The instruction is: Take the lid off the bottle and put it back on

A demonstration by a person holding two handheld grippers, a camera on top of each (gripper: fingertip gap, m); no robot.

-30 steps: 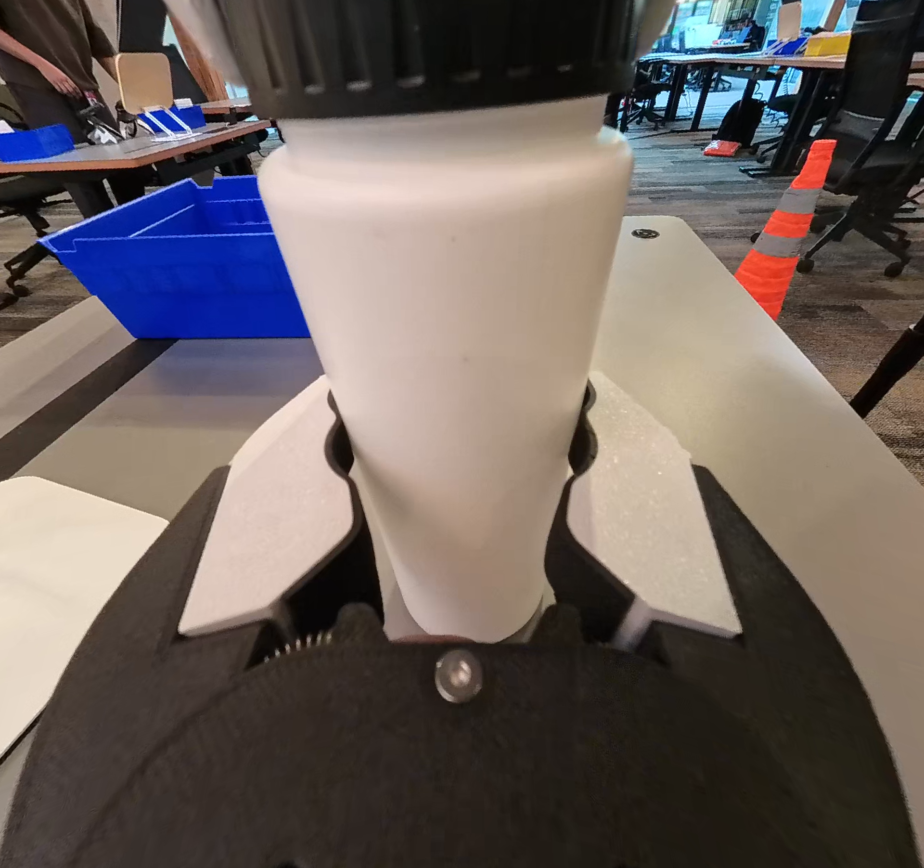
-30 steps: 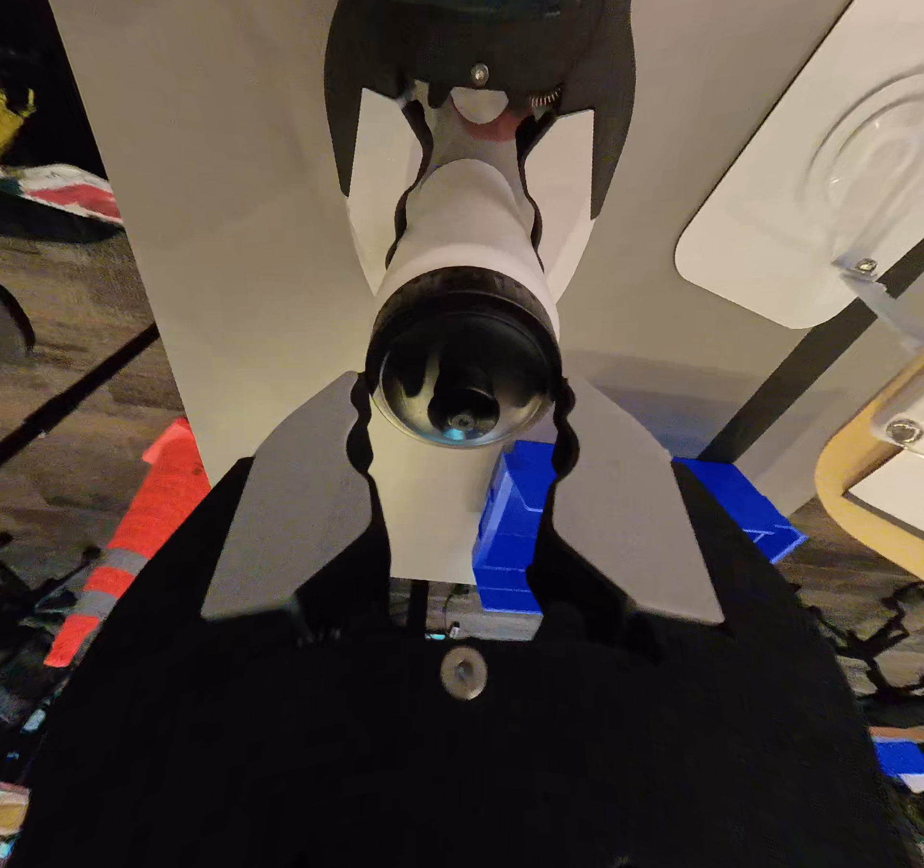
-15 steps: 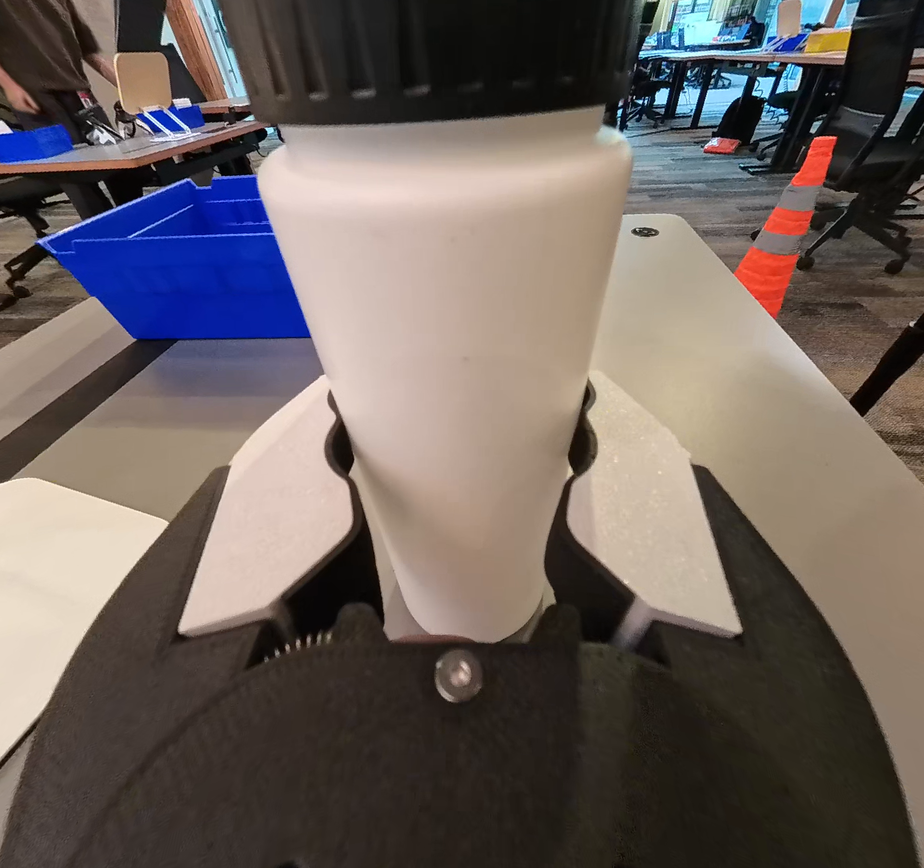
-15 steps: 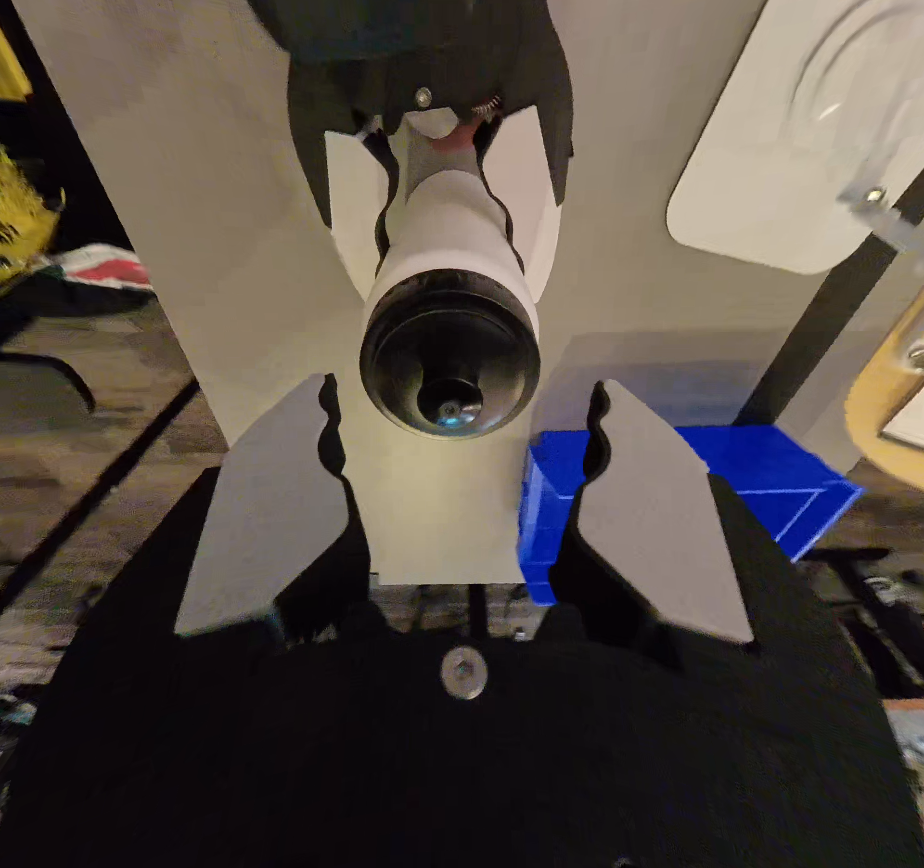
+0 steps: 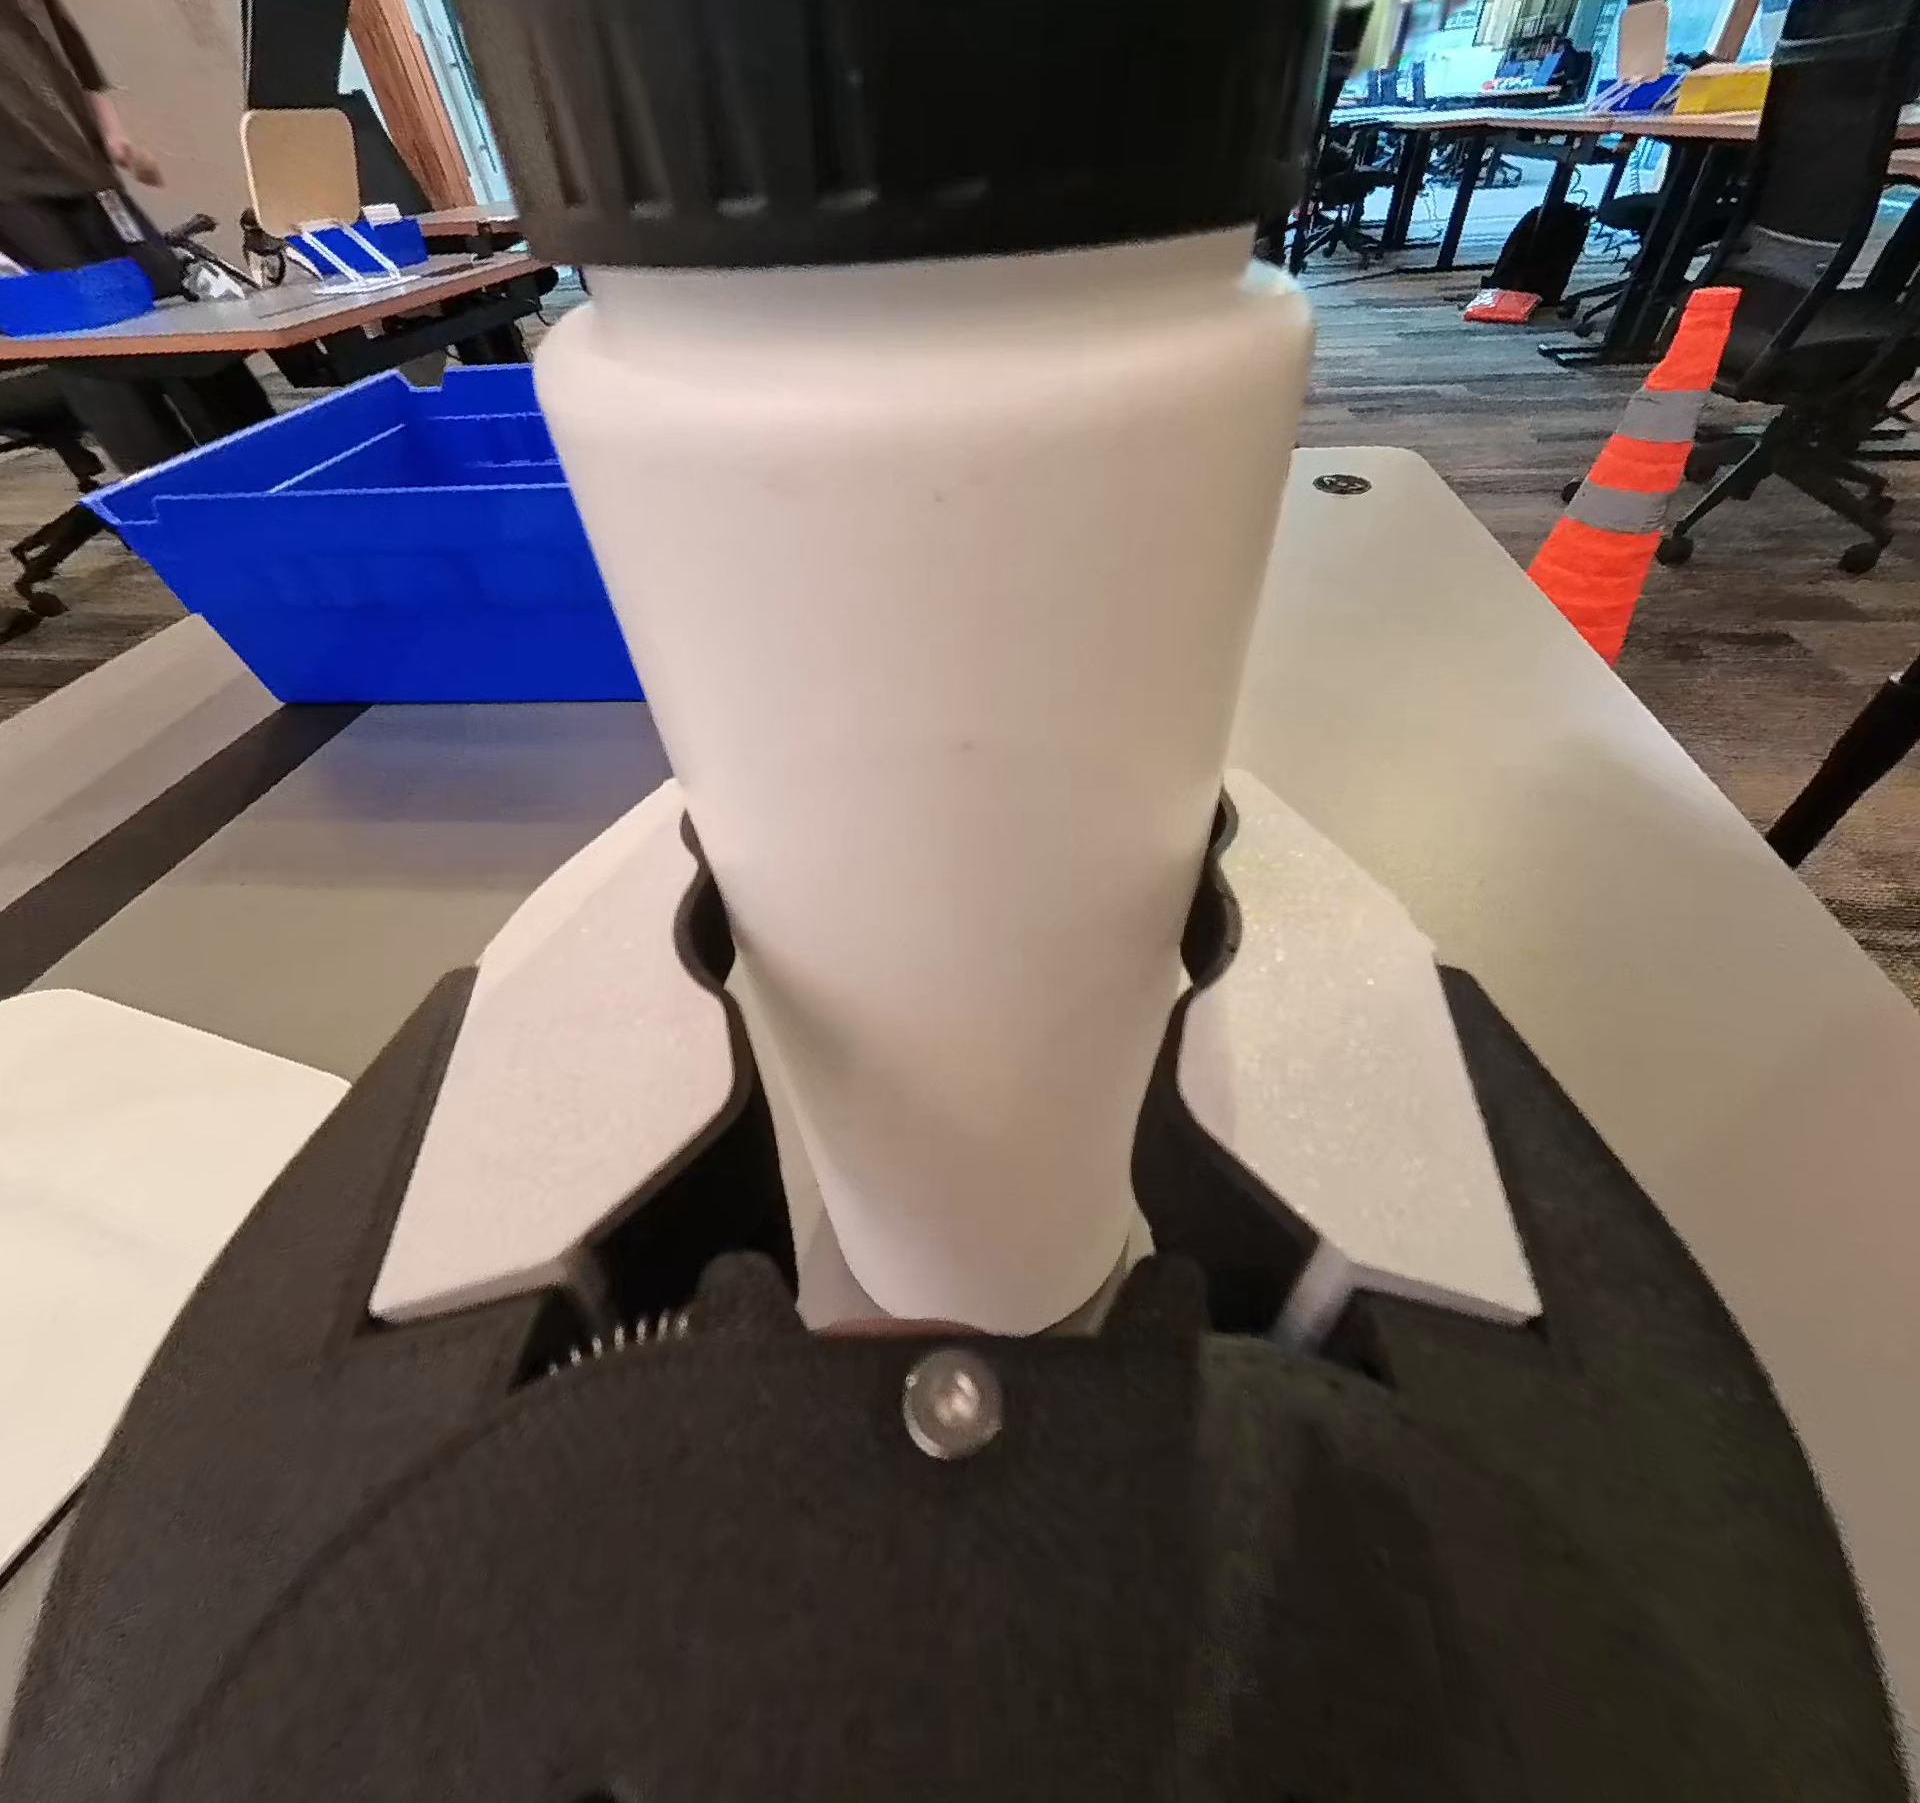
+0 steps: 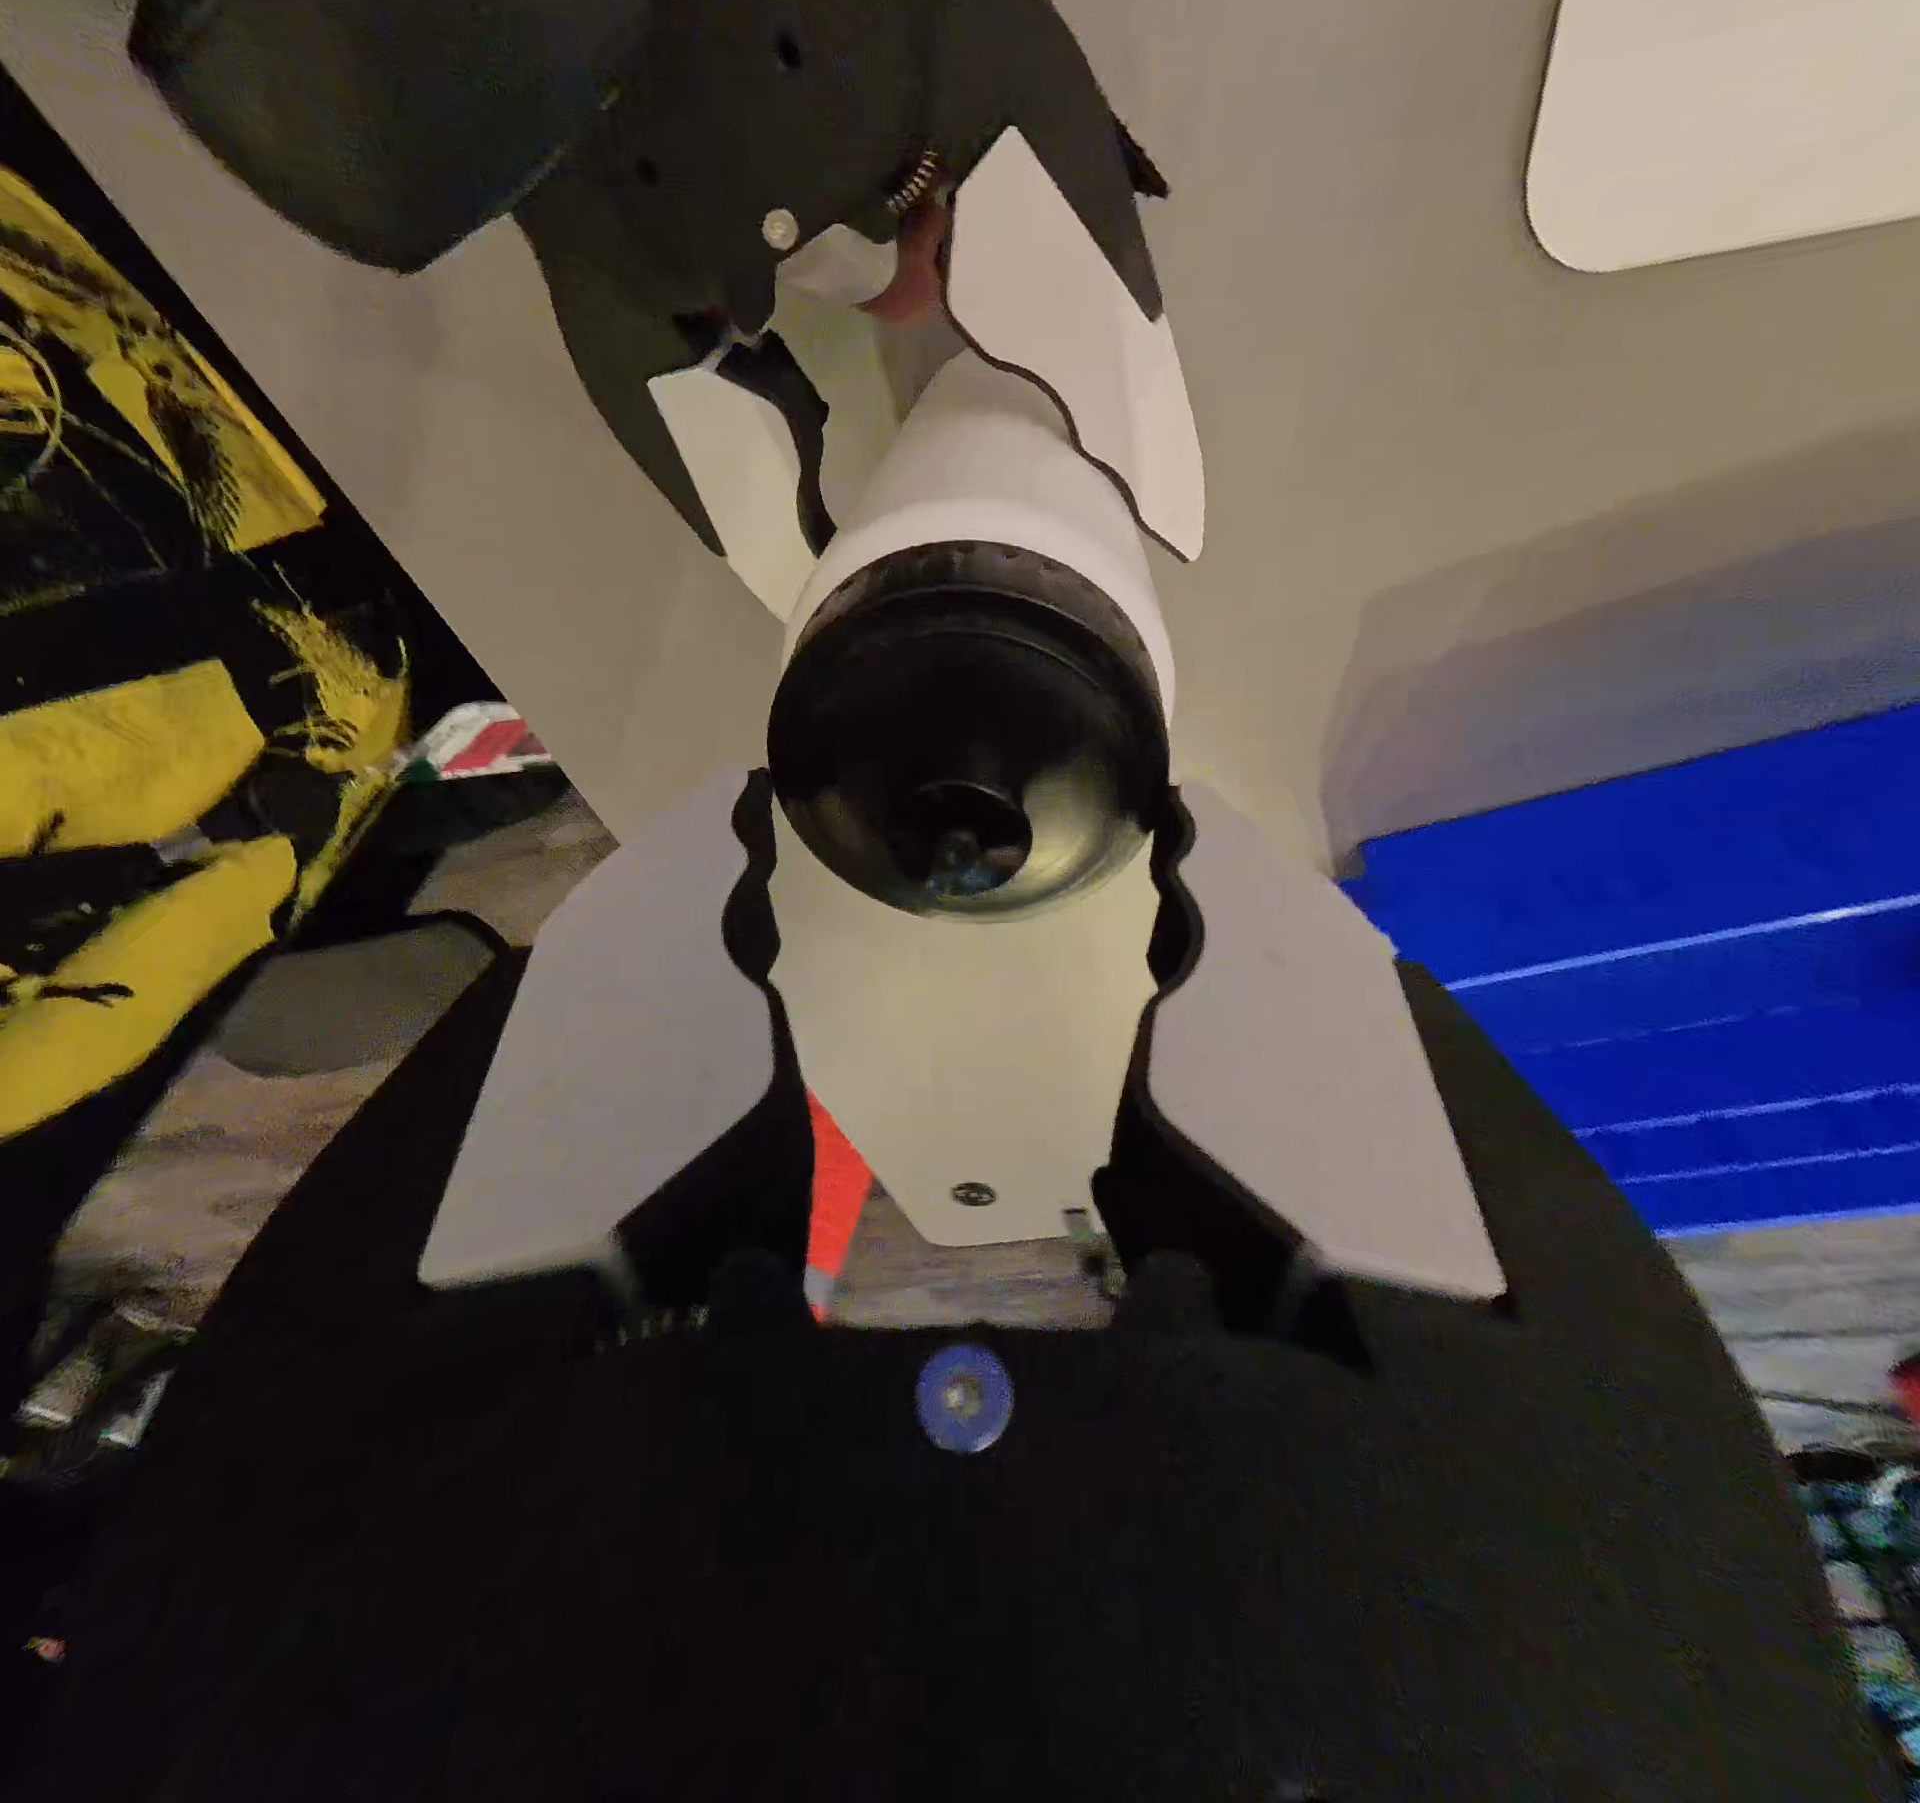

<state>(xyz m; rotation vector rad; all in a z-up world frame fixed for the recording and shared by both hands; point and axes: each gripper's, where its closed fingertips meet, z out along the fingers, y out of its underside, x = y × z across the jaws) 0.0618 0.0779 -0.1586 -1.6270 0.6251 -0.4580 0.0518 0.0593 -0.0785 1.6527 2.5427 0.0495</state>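
Between left gripper (image 5: 954, 932) fingers: bottle (image 5: 935, 673); lid (image 5: 894, 60) on

One white bottle (image 5: 935, 610), one black lid (image 5: 894, 60), two grippers (image 5: 951, 880) (image 6: 961, 849), one blue bin (image 5: 395, 548), one orange cone (image 5: 1642, 475)

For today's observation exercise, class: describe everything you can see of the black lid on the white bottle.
The lid is a wide, black, matte plastic-looking screw cap with vertical ribs round its skirt. From above, its top is a glossy dish with a small central knob. It sits on the neck of the white bottle, which the left gripper clamps. The right gripper flanks it from above; whether it touches is unclear.
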